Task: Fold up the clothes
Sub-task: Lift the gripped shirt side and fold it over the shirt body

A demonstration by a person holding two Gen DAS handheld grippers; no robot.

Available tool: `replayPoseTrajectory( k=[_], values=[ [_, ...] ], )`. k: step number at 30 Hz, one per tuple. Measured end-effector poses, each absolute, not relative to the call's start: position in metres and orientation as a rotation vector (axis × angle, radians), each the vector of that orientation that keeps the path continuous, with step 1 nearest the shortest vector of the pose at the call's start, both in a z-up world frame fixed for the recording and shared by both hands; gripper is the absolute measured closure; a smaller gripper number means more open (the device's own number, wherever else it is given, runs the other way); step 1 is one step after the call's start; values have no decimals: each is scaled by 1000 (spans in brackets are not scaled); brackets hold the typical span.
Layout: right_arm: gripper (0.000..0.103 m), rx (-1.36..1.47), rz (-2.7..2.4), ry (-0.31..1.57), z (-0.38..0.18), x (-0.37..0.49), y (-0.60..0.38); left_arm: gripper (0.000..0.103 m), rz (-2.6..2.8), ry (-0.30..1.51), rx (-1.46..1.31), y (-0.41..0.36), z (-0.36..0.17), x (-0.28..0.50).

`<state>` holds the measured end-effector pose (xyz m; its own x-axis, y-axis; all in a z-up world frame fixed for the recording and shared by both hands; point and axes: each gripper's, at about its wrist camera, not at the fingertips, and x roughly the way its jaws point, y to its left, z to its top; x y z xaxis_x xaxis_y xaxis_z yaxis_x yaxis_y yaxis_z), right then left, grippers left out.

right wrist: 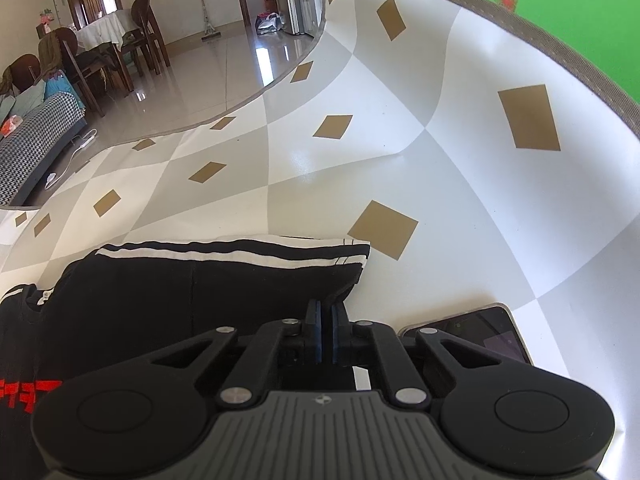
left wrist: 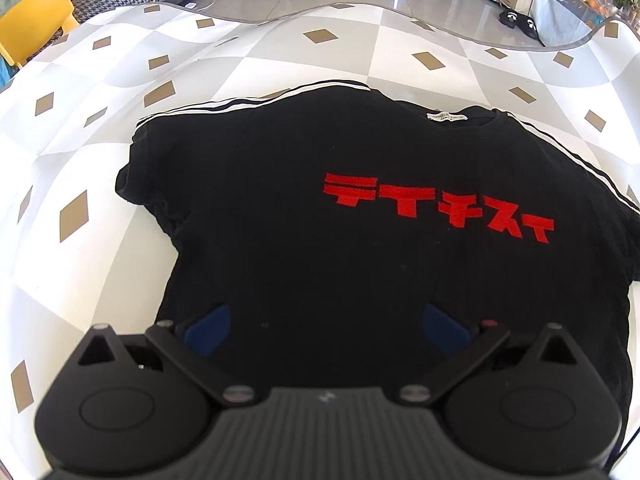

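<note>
The black T-shirt [left wrist: 320,216] lies flat on the tabletop [left wrist: 100,152]. Left tongs [left wrist: 326,330] are spread wide above it. Right tongs [right wrist: 326,320] are clenched on its striped sleeve [right wrist: 240,256].

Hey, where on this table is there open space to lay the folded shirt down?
The patterned tablecloth is bare beyond the shirt toward the far edge, and beside the right sleeve. The left side by the left sleeve is bare too. It is crowded near the right gripper, where a phone lies.
</note>
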<state>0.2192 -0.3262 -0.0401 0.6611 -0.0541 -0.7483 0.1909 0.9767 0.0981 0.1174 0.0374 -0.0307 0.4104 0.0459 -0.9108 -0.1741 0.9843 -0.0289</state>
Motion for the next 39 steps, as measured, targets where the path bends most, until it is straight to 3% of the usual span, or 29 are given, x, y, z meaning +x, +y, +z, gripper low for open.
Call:
replayPoseTrajectory(
  k=[17, 31, 36, 39],
  values=[
    [98, 127, 80, 711, 0, 205, -265, 0, 153, 1137, -126, 40, -29, 116],
    [97, 35, 294, 755, -18, 198, -191, 0, 172, 1144, -131, 44, -31, 115],
    [94, 18, 338, 779, -26, 198, -178, 0, 177, 1145, -130, 46, -31, 116],
    [86, 30, 361, 774, -21, 196, -178, 0, 180, 1144, -134, 48, -30, 115]
  ],
)
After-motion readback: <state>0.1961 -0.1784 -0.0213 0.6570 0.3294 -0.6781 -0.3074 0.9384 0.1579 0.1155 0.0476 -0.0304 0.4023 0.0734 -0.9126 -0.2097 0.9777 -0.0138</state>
